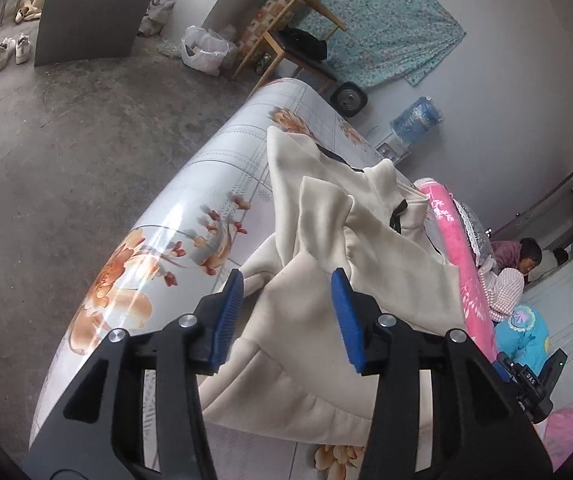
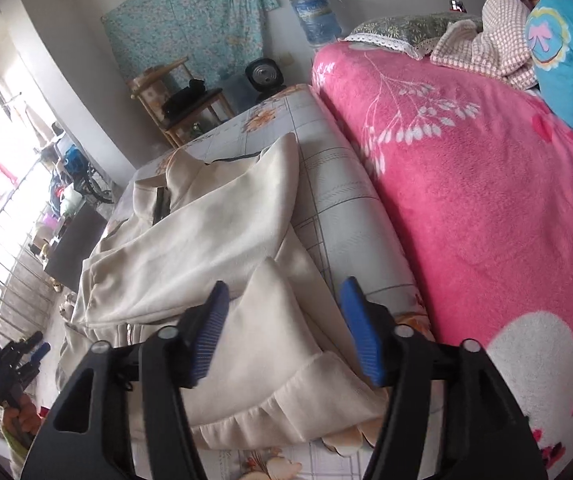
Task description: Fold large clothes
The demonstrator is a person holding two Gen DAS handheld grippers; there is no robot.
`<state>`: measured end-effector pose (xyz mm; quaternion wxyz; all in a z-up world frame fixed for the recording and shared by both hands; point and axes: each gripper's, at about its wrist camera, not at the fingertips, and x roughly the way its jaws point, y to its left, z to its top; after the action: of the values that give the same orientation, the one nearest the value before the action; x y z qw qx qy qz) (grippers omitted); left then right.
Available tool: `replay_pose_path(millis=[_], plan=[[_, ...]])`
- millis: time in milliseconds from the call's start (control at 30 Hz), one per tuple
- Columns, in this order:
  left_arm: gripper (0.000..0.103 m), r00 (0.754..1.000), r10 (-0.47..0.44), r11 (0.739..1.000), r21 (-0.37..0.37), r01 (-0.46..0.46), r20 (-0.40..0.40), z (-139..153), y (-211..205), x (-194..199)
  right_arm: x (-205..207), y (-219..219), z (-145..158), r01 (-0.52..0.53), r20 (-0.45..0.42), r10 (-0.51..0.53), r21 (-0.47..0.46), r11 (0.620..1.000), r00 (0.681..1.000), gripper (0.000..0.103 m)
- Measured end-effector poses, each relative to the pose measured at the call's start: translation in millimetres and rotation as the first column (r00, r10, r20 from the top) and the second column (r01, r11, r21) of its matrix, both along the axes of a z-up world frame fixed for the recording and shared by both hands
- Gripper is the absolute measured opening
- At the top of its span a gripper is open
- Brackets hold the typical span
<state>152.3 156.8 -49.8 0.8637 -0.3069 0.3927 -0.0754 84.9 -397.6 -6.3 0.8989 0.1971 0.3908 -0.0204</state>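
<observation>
Two grippers, both with jaws apart | left gripper (image 1: 288, 280): spread, pinching nothing, cream jacket (image 1: 326, 248) just ahead at 12 o'clock | right gripper (image 2: 284, 290): spread wide over the jacket's hem, pads not pressing | jacket lies partly folded on floral table (image 1: 190, 208), pink blanket (image 2: 486, 184) at 3 o'clock.

Left gripper (image 1: 286, 288): jaws apart, tilted downward, 2 blue ribbed pads (image 1: 228, 316) facing each other, nothing pinched between them.
Right gripper (image 2: 284, 300): jaws spread wider, angled downward, both blue pads (image 2: 360, 332) clear of any grip.
Left hand (image 2: 20, 414): seen from the right wrist camera at the lower left edge, fingers wrapped around the left gripper's handle.
</observation>
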Motion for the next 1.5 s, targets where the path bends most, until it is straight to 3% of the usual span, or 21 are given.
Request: replay_pose_path(millis=[233, 433, 533, 633, 667, 700, 767, 867, 1000, 1133, 1200, 1300, 1333, 1400, 1500], plan=[[0.046, 0.992, -0.042, 0.996, 0.074, 0.050, -0.116, -29, -1, -36, -31, -3, -33, 0.005, -0.118, -0.009, -0.037, 0.999, 0.993, 0.069], [0.046, 0.996, -0.020, 0.979, 0.200, 0.037, -0.088, -32, -14, -40, -26, 9, -43, -0.031, -0.114, 0.016, -0.127, 0.991, 0.993, 0.069], [0.046, 0.997, -0.015, 0.959, 0.280, 0.036, -0.074, -31, -26, -34, -15, 19, -46, -0.057, -0.132, 0.032, -0.196, 0.979, 0.991, 0.058], [0.043, 0.999, -0.014, 0.914, 0.403, 0.034, -0.052, -32, -42, -30, -7, 29, -51, -0.085, -0.146, 0.048, -0.254, 0.964, 0.988, 0.043], [0.032, 0.999, -0.017, 0.898, 0.438, 0.036, -0.048, -32, -46, -31, -6, 31, -51, -0.086, -0.149, 0.048, -0.261, 0.961, 0.988, 0.034], [0.018, 0.999, -0.021, 0.884, 0.466, 0.039, -0.043, -31, -50, -33, -7, 32, -49, -0.103, -0.145, 0.069, -0.238, 0.966, 0.987, 0.018], [0.011, 1.000, -0.024, 0.860, 0.509, 0.030, -0.018, -20, -54, -40, -14, 33, -35, -0.105, -0.113, 0.082, -0.213, 0.971, 0.990, 0.014], [0.008, 0.997, -0.037, 0.868, 0.497, -0.004, 0.073, 14, -51, -63, -34, 37, -4, -0.106, -0.047, 0.098, -0.214, 0.971, 0.994, 0.012], [0.007, 0.992, -0.088, 0.873, 0.487, 0.033, 0.091, 46, -44, -92, -67, 36, 20, -0.115, -0.018, 0.113, -0.177, 0.977, 0.993, 0.012], [0.008, 0.995, -0.097, 0.906, 0.413, 0.091, -0.005, 38, -18, -121, -109, 23, 15, -0.109, -0.034, 0.107, -0.066, 0.992, 0.994, 0.014], [0.012, 0.993, -0.083, 0.923, 0.369, 0.109, -0.084, 15, -3, -126, -122, 17, -3, -0.095, -0.090, 0.091, -0.047, 0.994, 0.992, 0.025], [0.012, 0.987, 0.023, 0.922, 0.385, 0.039, -0.157, -8, 22, -134, -133, 6, -22, 0.038, -0.207, -0.072, -0.165, 0.986, 0.976, 0.047], [0.012, 0.988, 0.043, 0.923, 0.384, 0.017, -0.147, -5, 27, -136, -137, 2, -20, 0.062, -0.199, -0.091, -0.149, 0.987, 0.976, 0.053], [0.016, 0.995, 0.056, 0.931, 0.364, -0.021, -0.088, 8, 35, -141, -145, 2, -6, 0.069, -0.133, -0.078, -0.066, 0.995, 0.988, 0.053], [0.023, 0.999, -0.036, 0.934, 0.356, 0.039, -0.015, 25, 16, -135, -136, 32, 13, -0.007, -0.064, 0.002, -0.078, 0.997, 0.998, 0.058]])
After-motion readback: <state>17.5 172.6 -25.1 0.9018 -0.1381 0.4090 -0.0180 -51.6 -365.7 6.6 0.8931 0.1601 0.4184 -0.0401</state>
